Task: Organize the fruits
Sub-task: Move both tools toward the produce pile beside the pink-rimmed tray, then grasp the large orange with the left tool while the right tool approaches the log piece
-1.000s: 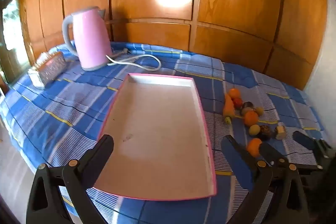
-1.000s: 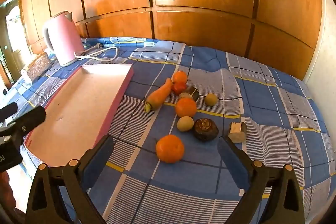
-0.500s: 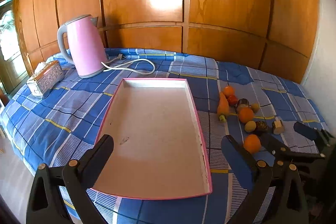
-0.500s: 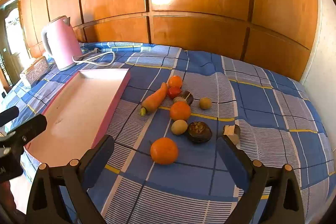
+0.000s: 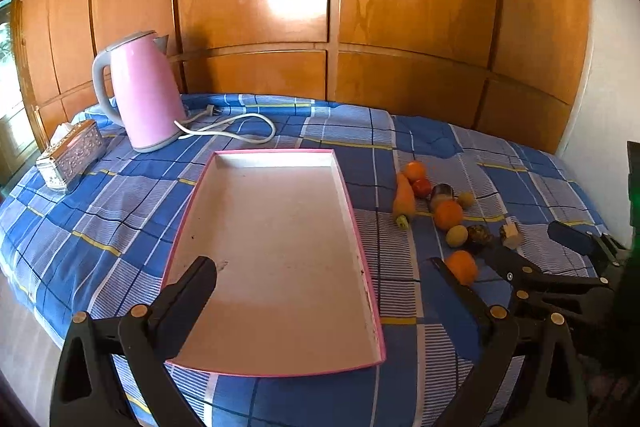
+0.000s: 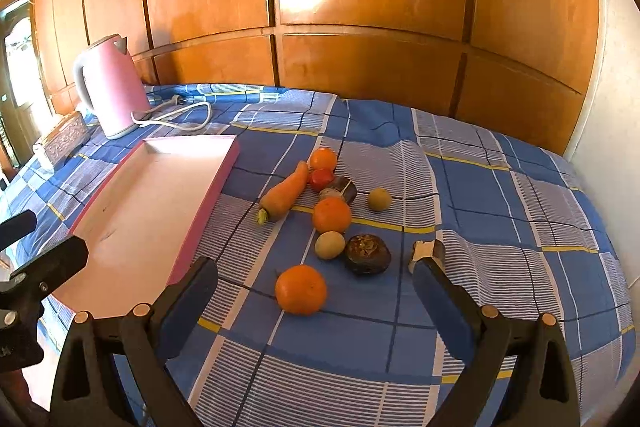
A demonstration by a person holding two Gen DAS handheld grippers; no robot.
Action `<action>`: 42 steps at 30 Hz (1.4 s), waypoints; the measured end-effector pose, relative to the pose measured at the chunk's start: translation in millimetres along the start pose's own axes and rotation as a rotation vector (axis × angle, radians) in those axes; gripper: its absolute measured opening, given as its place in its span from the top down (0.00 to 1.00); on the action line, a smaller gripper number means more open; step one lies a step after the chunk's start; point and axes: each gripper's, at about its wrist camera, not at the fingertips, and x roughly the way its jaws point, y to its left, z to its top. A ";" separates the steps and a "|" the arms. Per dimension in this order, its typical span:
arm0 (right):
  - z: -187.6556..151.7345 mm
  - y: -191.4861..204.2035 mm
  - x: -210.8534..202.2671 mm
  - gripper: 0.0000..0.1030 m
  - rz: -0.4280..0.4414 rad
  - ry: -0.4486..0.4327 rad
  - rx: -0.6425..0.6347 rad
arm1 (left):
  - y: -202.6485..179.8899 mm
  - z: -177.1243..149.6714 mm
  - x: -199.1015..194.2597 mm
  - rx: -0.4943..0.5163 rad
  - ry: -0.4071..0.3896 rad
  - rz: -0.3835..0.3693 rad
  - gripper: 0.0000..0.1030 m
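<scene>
right gripper jaws apart over the near orange; i'd drop straight, squeeze gently, then carry left to the tray. left gripper gapes, idle.

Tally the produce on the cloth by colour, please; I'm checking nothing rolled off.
Orange: 4, three round fruits and a carrot
Red: 1
Yellow-green: 2
Dark: 2
Cut pale piece: 1
Total: 10
</scene>
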 end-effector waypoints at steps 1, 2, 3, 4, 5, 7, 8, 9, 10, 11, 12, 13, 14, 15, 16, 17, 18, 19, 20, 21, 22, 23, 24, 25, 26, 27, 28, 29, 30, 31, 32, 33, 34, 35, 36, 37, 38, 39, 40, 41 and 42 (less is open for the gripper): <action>-0.1 -0.8 -0.4 0.03 -0.001 -0.001 0.001 | -0.4 0.0 -0.3 0.001 0.000 -0.002 0.00; -0.1 -1.9 -0.7 0.03 -0.003 -0.003 0.004 | -0.3 0.0 -0.5 0.003 0.001 -0.003 0.00; -0.3 -3.1 -0.6 0.03 -0.004 -0.002 0.006 | -0.8 -0.2 -0.8 0.007 0.002 -0.004 0.00; -0.4 -4.1 -0.8 0.03 -0.005 -0.002 0.009 | -1.1 -0.6 -1.0 0.010 0.003 -0.005 0.00; -0.5 -4.8 -1.3 0.03 -0.007 -0.003 0.011 | -1.5 -1.1 -1.1 0.013 0.004 -0.006 0.00; -0.9 -7.0 -2.0 0.03 -0.012 -0.005 0.015 | -3.2 -1.6 -1.5 0.020 0.005 -0.015 0.00; -1.1 -8.1 -2.2 0.03 -0.015 -0.006 0.018 | -4.8 -1.6 -1.6 0.027 0.005 -0.019 0.00; -1.3 -9.9 -2.5 0.03 -0.017 -0.007 0.022 | -6.0 -1.7 -1.3 0.032 0.006 -0.021 0.00; -1.2 -11.3 -2.6 0.03 -0.018 -0.007 0.025 | -7.0 -1.5 -0.7 0.035 0.009 -0.026 0.00; -1.1 -12.6 -2.9 0.03 -0.021 -0.008 0.028 | -8.3 -1.7 -0.2 0.039 0.012 -0.032 0.00; -1.4 -14.3 -3.1 0.03 -0.023 -0.009 0.031 | -9.8 -1.7 0.3 0.045 0.015 -0.037 0.00; -1.9 -15.7 -3.3 0.03 -0.026 -0.009 0.032 | -11.7 -1.5 0.7 0.053 0.016 -0.039 0.00; -1.9 -17.0 -3.2 0.03 -0.028 -0.009 0.034 | -13.8 -1.4 0.9 0.062 0.017 -0.043 0.00; -2.0 -19.2 -3.3 0.03 -0.031 -0.011 0.038 | -15.4 -1.2 1.1 0.068 0.019 -0.047 0.00; -2.2 -20.9 -3.7 0.03 -0.035 -0.013 0.041 | -16.6 -1.1 1.4 0.074 0.021 -0.053 0.01; -2.1 -22.8 -3.9 0.03 -0.038 -0.014 0.044 | -18.9 -0.9 2.0 0.084 0.024 -0.058 0.01; -1.8 -24.8 -3.9 0.03 -0.040 -0.013 0.047 | -20.6 -1.4 2.0 0.090 0.025 -0.061 0.01; -1.6 -26.9 -4.0 0.03 -0.043 -0.014 0.052 | -21.9 -1.1 2.5 0.096 0.027 -0.065 0.01; -1.6 -28.7 -4.1 0.03 -0.046 -0.016 0.055 | -23.3 -0.6 3.2 0.102 0.029 -0.069 0.01; -1.5 -31.2 -4.3 0.03 -0.051 -0.019 0.059 | -24.8 -0.6 3.5 0.109 0.031 -0.073 0.02; -1.6 -33.1 -4.3 0.03 -0.055 -0.020 0.062 | -25.8 -0.3 4.0 0.114 0.034 -0.077 0.03; -1.7 -35.0 -4.3 0.03 -0.059 -0.020 0.066 | -27.1 -0.3 4.4 0.119 0.037 -0.081 0.04; -1.8 -37.4 -4.2 0.03 -0.061 -0.021 0.071 | -29.3 -0.1 5.3 0.127 0.039 -0.083 0.04; -2.2 -39.7 -4.4 0.03 -0.065 -0.022 0.076 | -31.0 0.1 6.0 0.132 0.041 -0.085 0.04; -2.2 -41.5 -4.4 0.03 -0.067 -0.022 0.080 | -32.8 0.4 7.0 0.138 0.044 -0.089 0.05; -2.5 -43.5 -4.2 0.03 -0.070 -0.022 0.083 | -34.1 0.9 8.0 0.141 0.047 -0.093 0.05; -2.7 -45.1 -4.2 0.03 -0.073 -0.022 0.086 | -35.3 1.4 8.9 0.144 0.050 -0.097 0.06; -2.9 -46.8 -4.0 0.03 -0.075 -0.022 0.089 | -36.7 1.7 9.7 0.149 0.051 -0.101 0.07; -3.3 -48.5 -3.7 0.03 -0.077 -0.021 0.092 | -38.8 2.5 11.0 0.155 0.055 -0.106 0.08; -3.4 -49.7 -3.3 0.03 -0.080 -0.021 0.094 | -40.0 2.8 11.7 0.159 0.057 -0.110 0.09; -3.6 -51.4 -2.9 0.03 -0.083 -0.021 0.095 | -41.6 3.3 12.8 0.163 0.061 -0.117 0.10; -3.7 -54.0 -2.6 0.03 -0.086 -0.019 0.100 | -44.0 3.9 14.7 0.168 0.066 -0.127 0.11; -3.8 -56.3 -2.4 0.03 -0.087 -0.019 0.104 | -45.7 4.4 16.5 0.171 0.070 -0.134 0.13; -3.8 -59.0 -2.0 0.03 -0.090 -0.018 0.108 | -48.3 4.7 18.7 0.177 0.078 -0.145 0.15; -3.9 -61.3 -1.4 0.04 -0.094 -0.017 0.112 | -49.7 4.8 20.3 0.179 0.084 -0.153 0.17; -4.3 -64.5 -0.9 0.06 -0.100 -0.016 0.118 | -51.9 5.3 22.9 0.181 0.093 -0.165 0.18; -4.3 -67.5 0.6 0.07 -0.103 -0.013 0.126 | -53.0 5.4 25.0 0.182 0.101 -0.175 0.19; -4.7 -71.2 1.4 0.08 -0.105 -0.010 0.136 | -55.4 5.6 28.5 0.182 0.113 -0.188 0.20; -5.2 -74.9 2.1 0.09 -0.107 -0.007 0.145 | -57.0 5.7 30.7 0.183 0.121 -0.197 0.21; -5.5 -78.6 3.0 0.09 -0.113 -0.004 0.151 | -58.5 5.8 32.5 0.183 0.128 -0.206 0.24; -6.1 -80.8 3.1 0.10 -0.118 -0.003 0.155 | -60.8 6.1 36.1 0.185 0.140 -0.220 0.25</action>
